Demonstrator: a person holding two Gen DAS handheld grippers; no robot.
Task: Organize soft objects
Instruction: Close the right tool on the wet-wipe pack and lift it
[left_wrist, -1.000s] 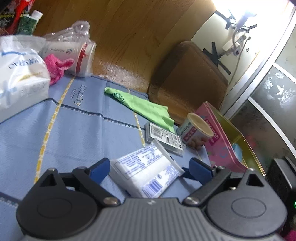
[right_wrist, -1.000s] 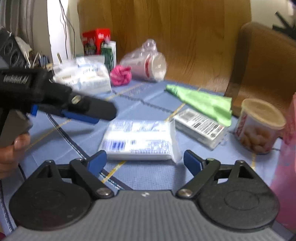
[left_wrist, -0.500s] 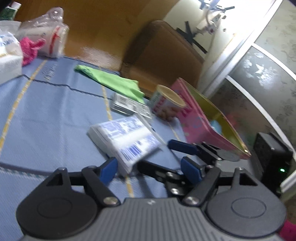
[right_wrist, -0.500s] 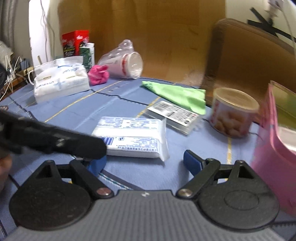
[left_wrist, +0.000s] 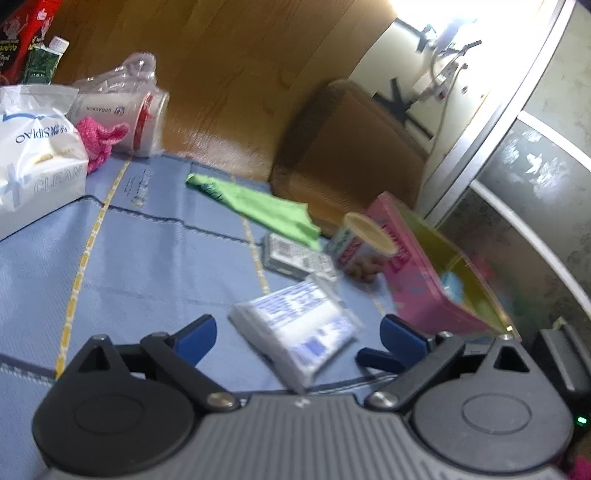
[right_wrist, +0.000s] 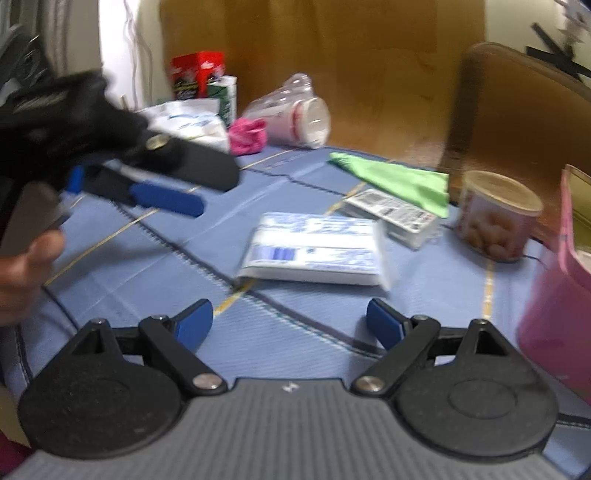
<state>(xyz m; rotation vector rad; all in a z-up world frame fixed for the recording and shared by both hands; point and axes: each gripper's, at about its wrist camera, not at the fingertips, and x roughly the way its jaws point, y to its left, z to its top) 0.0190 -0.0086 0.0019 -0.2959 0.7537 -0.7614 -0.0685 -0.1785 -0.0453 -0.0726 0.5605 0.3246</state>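
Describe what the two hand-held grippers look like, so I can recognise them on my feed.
Both match: left hand-held gripper and right hand-held gripper have blue finger pads on black linkage arms with silver pivot screws, round black housings and a ribbed grey body. No cables or sleeves visible.

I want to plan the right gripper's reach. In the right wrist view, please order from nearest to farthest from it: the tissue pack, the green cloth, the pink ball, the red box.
1. tissue pack, just ahead, centre.
2. green cloth, behind it, to the right.
3. pink ball, farther back, left of centre.
4. red box, at the far edge, left.
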